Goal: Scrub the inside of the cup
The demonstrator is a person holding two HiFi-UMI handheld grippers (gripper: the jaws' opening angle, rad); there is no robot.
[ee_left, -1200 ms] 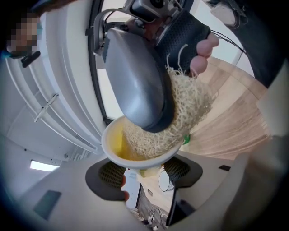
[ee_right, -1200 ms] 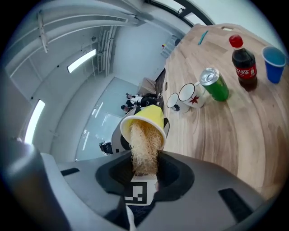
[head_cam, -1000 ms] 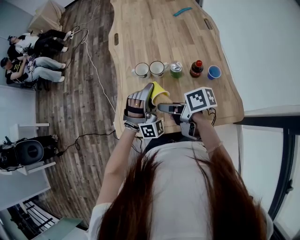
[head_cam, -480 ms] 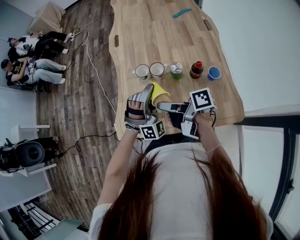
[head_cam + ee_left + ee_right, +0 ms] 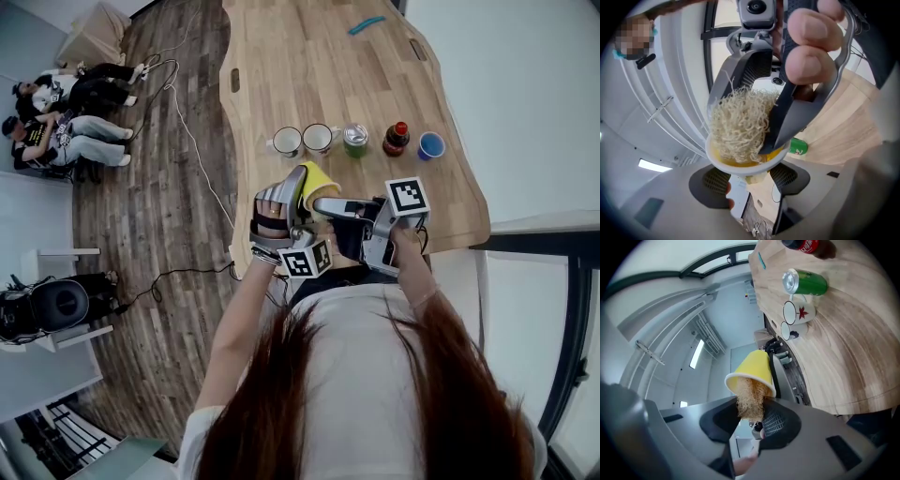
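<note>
My left gripper (image 5: 300, 192) is shut on a yellow cup (image 5: 320, 178), which lies on its side above the table's near edge with its mouth toward my right gripper (image 5: 325, 205). In the left gripper view the cup's white rim (image 5: 740, 165) sits between the two pads. The right gripper is shut on a beige fibrous scrubber (image 5: 750, 401). The scrubber's far end is pushed into the cup's mouth (image 5: 752, 380). From the left gripper view, the scrubber (image 5: 740, 123) fills most of the cup's opening, and the right gripper's dark fingers (image 5: 787, 117) flank it.
Further along the wooden table (image 5: 309, 75) stand in a row two white mugs (image 5: 287, 141), a green can (image 5: 353, 139), a cola bottle (image 5: 396, 138) and a blue cup (image 5: 430, 144). A blue item (image 5: 365, 24) lies at the far end. People sit on the floor (image 5: 56, 103) at left.
My right gripper has shifted a little left, toward the cup, with the scrubber in it. The left gripper and the cup have stayed about where they were.
</note>
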